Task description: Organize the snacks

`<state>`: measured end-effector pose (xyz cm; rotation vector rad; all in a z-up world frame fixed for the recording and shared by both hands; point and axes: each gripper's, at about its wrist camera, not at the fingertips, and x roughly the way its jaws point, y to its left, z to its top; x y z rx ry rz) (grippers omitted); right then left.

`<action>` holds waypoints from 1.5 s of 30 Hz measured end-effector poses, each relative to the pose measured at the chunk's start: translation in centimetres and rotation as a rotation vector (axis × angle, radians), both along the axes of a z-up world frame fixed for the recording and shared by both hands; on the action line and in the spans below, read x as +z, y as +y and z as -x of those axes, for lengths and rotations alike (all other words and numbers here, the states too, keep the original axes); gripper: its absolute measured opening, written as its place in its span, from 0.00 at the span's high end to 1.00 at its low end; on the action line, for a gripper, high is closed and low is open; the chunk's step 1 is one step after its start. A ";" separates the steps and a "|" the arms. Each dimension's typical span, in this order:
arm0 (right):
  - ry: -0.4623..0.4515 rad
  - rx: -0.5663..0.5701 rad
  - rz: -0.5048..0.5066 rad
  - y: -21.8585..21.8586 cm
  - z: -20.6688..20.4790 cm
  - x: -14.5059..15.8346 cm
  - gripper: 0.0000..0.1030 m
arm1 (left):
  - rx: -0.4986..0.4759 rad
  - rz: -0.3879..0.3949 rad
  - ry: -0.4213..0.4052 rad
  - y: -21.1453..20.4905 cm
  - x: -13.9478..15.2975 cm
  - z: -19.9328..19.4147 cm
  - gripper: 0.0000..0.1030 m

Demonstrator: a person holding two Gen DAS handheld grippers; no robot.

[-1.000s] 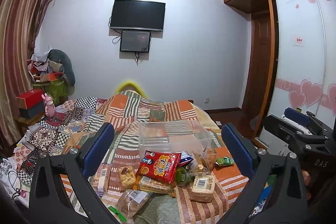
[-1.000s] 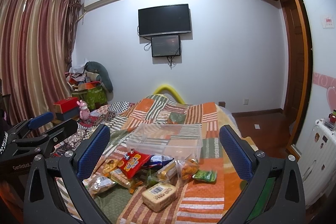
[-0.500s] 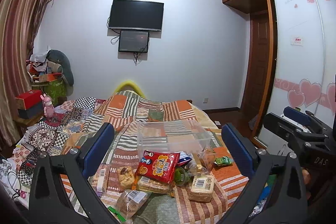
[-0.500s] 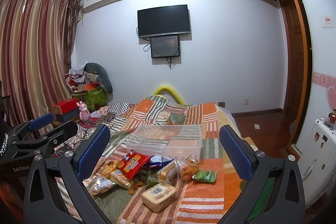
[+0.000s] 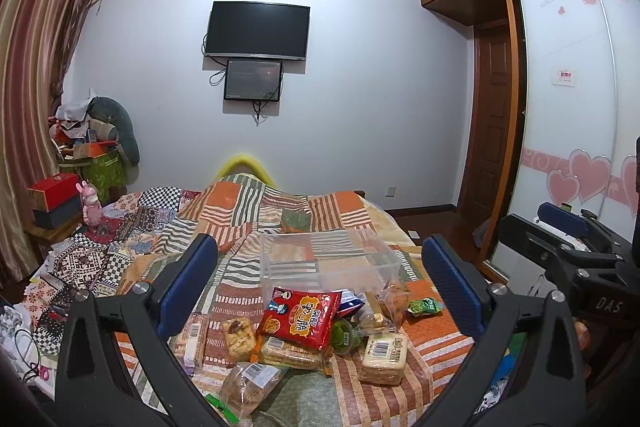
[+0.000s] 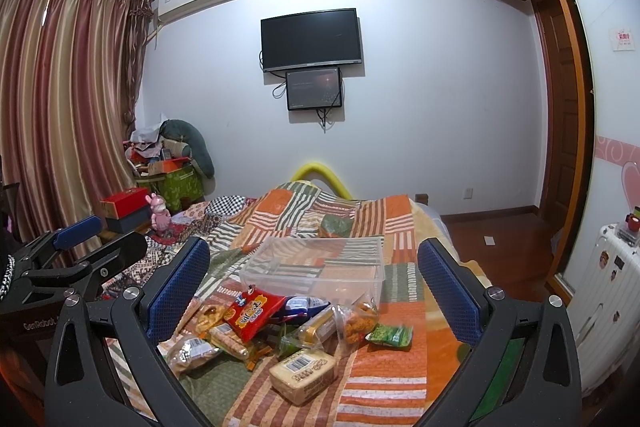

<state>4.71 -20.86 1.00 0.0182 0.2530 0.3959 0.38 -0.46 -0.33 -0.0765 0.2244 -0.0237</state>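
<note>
Right wrist: one clear bin [image 6: 316, 269], one red packet [image 6: 253, 314], one green [image 6: 390, 335].

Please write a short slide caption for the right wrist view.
Open right gripper above snack packets piled before an empty clear plastic bin on a patchwork quilt.

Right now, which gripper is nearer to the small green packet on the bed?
Right, probably. The green packet lies toward the right gripper side of the pile; the left gripper is farther over, beyond the red bag.
</note>
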 end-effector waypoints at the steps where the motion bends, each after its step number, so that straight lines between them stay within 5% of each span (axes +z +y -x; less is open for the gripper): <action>1: 0.000 0.000 0.000 0.0 0.0 0.0 0.00 | -0.001 0.000 -0.001 0.0 0.0 0.0 0.00; 13: 0.008 -0.004 -0.004 -0.1 -0.2 -0.3 0.00 | -0.022 0.008 0.005 0.1 -0.2 -0.1 0.00; 17: 0.034 0.009 -0.003 0.0 -0.6 -0.6 0.00 | -0.017 0.009 0.034 0.7 -0.7 -0.7 0.11; 30: 0.171 0.041 0.059 0.8 -2.7 -3.2 0.11 | 0.024 -0.008 0.282 5.7 -5.6 -4.6 0.35; 45: 0.477 0.063 0.168 2.0 -7.2 -9.7 0.12 | -0.036 -0.001 0.586 9.7 -14.6 -8.6 0.38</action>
